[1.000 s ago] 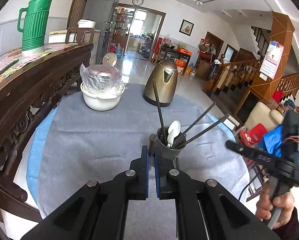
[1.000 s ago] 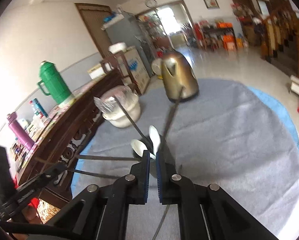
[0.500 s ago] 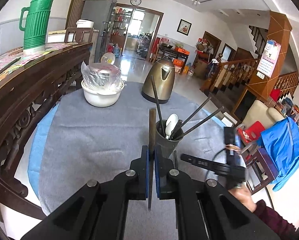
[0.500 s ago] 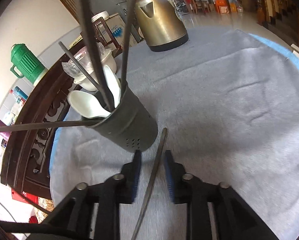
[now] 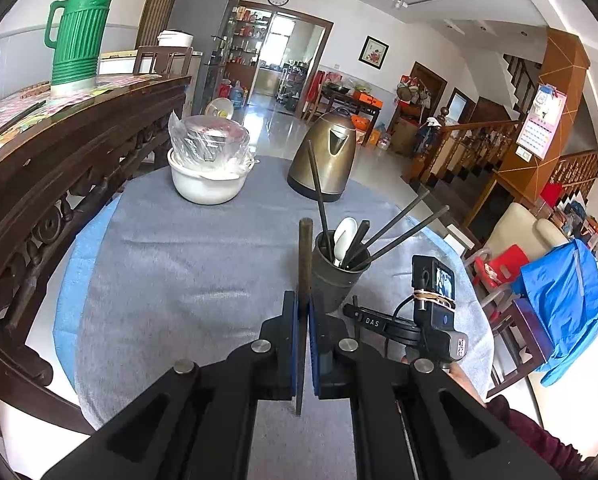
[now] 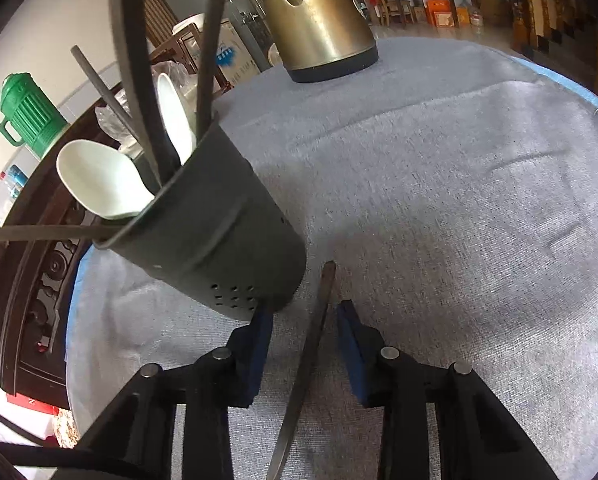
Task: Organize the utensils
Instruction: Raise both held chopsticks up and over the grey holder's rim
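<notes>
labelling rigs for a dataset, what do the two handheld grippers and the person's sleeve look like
Both are black plastic with angular arms, round silver bolts and blue pads on the fingers. The left gripper and right gripper match. Seen from the left, the right one carries a small camera held by rubber bands, a black cable and white "DAS" lettering. The sleeve is dark maroon.

"DAS" on right hand-held gripper (image 5: 357, 314)

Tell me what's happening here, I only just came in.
A person is putting utensils into a dark holder on a grey-clothed table. The left claw is shut on one chopstick. The right claw, low beside the holder, is closing around another chopstick lying on the cloth, pads not yet touching.
</notes>
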{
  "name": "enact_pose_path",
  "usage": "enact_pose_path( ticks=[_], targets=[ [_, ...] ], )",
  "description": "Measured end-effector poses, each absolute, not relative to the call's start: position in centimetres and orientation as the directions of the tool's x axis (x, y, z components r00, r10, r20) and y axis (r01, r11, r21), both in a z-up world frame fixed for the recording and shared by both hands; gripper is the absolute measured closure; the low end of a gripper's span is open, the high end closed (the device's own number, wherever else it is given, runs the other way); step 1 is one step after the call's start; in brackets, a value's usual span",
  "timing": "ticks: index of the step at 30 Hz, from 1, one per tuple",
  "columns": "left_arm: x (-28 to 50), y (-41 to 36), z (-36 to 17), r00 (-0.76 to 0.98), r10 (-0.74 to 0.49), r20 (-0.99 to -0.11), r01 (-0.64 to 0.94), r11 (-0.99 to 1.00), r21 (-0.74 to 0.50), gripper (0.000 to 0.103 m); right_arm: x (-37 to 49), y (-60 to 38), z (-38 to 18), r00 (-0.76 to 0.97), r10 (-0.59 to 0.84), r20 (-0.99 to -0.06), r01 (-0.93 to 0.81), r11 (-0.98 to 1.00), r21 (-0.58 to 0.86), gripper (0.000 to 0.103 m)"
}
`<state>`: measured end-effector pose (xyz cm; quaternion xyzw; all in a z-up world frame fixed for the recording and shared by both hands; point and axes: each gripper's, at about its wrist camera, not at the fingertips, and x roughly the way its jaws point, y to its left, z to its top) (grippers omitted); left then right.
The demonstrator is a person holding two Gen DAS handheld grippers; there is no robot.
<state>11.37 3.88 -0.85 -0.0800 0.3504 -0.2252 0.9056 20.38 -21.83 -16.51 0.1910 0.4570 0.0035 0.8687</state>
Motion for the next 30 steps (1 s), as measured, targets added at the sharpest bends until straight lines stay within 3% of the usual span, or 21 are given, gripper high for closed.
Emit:
enact_pose_path(
  ticks=[2, 4, 11, 24, 30],
  targets=[
    [11.5, 3.9, -0.9, 0.646, -0.468, -0.602, 0.35, 0.884, -0.312, 0.098, 20.5, -21.7, -16.6, 0.571, 0.166, -0.804, 0.162, 0.937, 0.309, 0.09],
    [11.5, 3.9, -1.0, 0.649, -0.463, -0.603, 0.345, 0.886, -0.309, 0.098, 20.3, -21.6, -16.6, 0.57, 0.159, -0.806, 0.151, 0.944, 0.293, 0.092],
    [11.5, 4.0, -0.9, 0.653, -0.461, -0.601, 0.342, 0.887, -0.309, 0.098, 18.6, -22.3, -15.0, 0.614, 0.162, -0.773, 0.155, 0.935, 0.319, 0.094],
    [11.2, 4.4, 1.6, 0.701, -0.443, -0.559, 0.348, 0.897, -0.273, 0.098, 12.3, -23.9, -6.3, 0.816, 0.193, -0.545, 0.091, 0.888, 0.45, 0.095],
    [10.8, 4.4, 1.6, 0.701, -0.444, -0.557, 0.347, 0.896, -0.278, 0.098, 13.2, -23.1, -6.9, 0.743, 0.219, -0.632, 0.094, 0.901, 0.423, 0.093]
  ],
)
